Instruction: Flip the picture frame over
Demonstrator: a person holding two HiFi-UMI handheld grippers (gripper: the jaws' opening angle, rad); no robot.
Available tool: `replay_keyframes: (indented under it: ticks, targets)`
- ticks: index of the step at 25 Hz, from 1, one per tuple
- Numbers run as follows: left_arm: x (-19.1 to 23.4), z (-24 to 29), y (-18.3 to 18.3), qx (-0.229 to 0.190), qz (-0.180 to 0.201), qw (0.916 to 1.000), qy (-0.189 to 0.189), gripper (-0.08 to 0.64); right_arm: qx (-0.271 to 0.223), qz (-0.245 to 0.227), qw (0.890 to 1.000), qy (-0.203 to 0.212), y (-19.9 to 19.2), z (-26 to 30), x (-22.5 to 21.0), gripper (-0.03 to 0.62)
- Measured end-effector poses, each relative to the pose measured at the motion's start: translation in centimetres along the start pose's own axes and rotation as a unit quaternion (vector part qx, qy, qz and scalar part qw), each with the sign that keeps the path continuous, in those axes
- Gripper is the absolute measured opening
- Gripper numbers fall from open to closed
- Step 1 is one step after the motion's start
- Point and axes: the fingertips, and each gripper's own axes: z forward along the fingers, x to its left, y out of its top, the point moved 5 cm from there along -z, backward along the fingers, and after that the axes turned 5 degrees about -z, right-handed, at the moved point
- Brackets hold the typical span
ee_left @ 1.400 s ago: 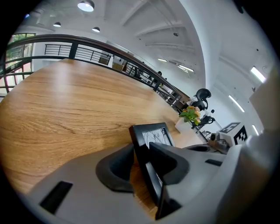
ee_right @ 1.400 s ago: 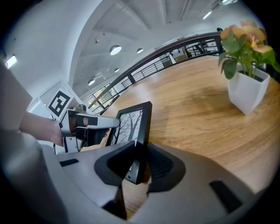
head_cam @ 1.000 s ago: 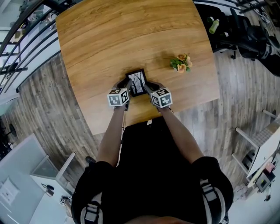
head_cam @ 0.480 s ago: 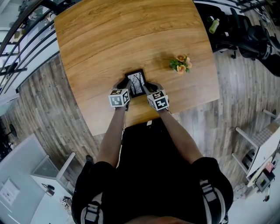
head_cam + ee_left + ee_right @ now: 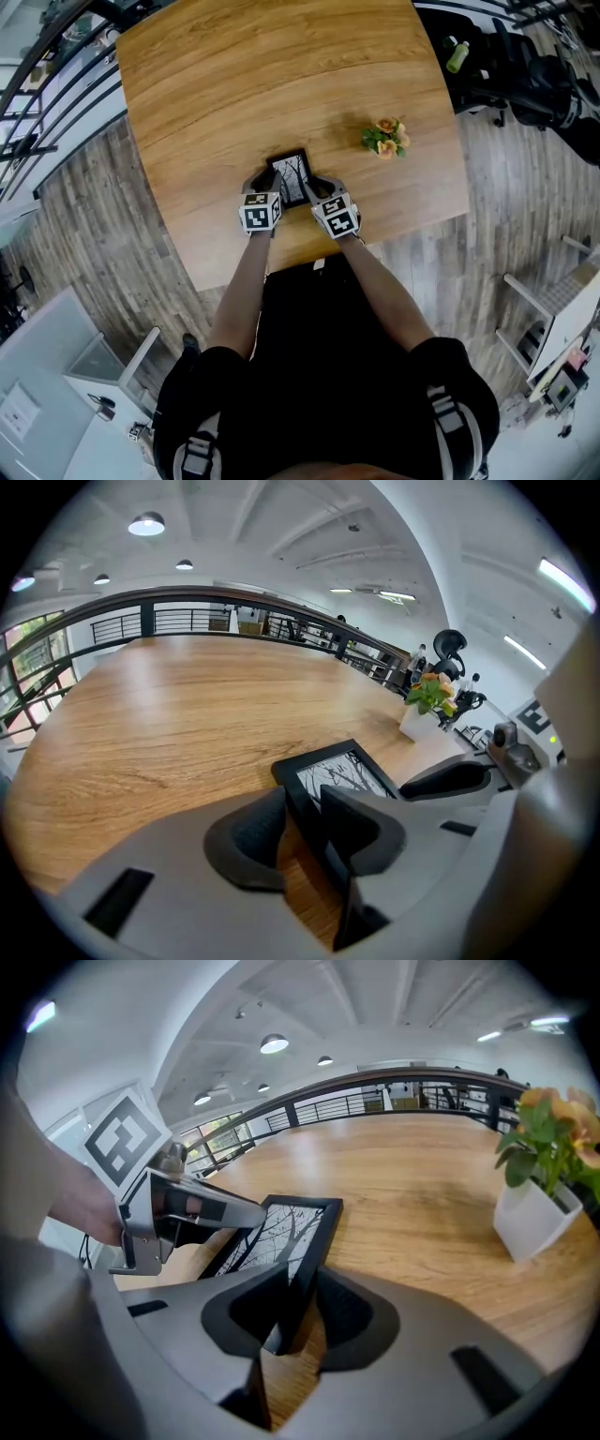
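Note:
A black picture frame (image 5: 292,175) with a bare-tree print facing up sits near the front edge of the wooden table (image 5: 281,75), between both grippers. My left gripper (image 5: 266,182) is shut on its left edge, which runs between the jaws in the left gripper view (image 5: 302,832). My right gripper (image 5: 315,186) is shut on the right edge, whose near corner sits between the pads and off the wood in the right gripper view (image 5: 298,1312). The frame (image 5: 281,1232) looks tilted, near side raised. Each gripper view shows the other gripper across the frame (image 5: 337,771).
A small white pot of orange flowers (image 5: 385,138) stands to the frame's right (image 5: 539,1194). The table's front edge runs just below the grippers. A green bottle (image 5: 457,54) and dark chairs lie beyond the far right corner. A railing borders the left side.
Both marker cubes have shifted slightly toward each other as the grippers rolled. The frame stays in the same spot between them.

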Motion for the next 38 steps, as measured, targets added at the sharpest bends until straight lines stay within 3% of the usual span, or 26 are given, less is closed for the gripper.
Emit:
replay_keyframes:
  ticks: [10, 17, 20, 24, 26, 33, 38]
  targets:
    - [-0.4, -0.1, 0.3, -0.005, 0.034, 0.9993, 0.012, 0.143, 0.013, -0.029, 0.999, 0.01, 0.3, 0.0, -0.3, 0.129]
    - [-0.9, -1.6, 0.6, -0.02, 0.053, 0.9983, 0.006, 0.143, -0.01, -0.022, 1.0, 0.009, 0.2, -1.4, -1.6, 0.131]
    - [-1.1, -2.5, 0.4, -0.026, 0.058, 0.998, 0.005, 0.143, -0.009, -0.02, 1.0, 0.002, -0.4, -2.1, -1.8, 0.1]
    - [-1.6, -4.0, -0.3, -0.031, 0.061, 0.9977, 0.007, 0.141, 0.0, -0.021, 1.0, -0.007, -1.2, -3.0, -1.7, 0.012]
    - [-1.6, -4.9, -0.7, -0.033, 0.063, 0.9975, 0.007, 0.141, 0.0, -0.021, 1.0, -0.008, -1.5, -3.4, -1.4, 0.005]
    - [-1.0, -8.0, -1.9, -0.056, 0.023, 0.9982, 0.006, 0.054, -0.015, -0.034, 0.999, 0.005, -2.1, -5.0, 0.0, 0.005]
    - [-1.0, -10.1, -2.9, -0.066, 0.022, 0.9976, 0.002, 0.036, -0.014, -0.046, 0.999, 0.003, -3.0, -5.8, 1.3, 0.006]
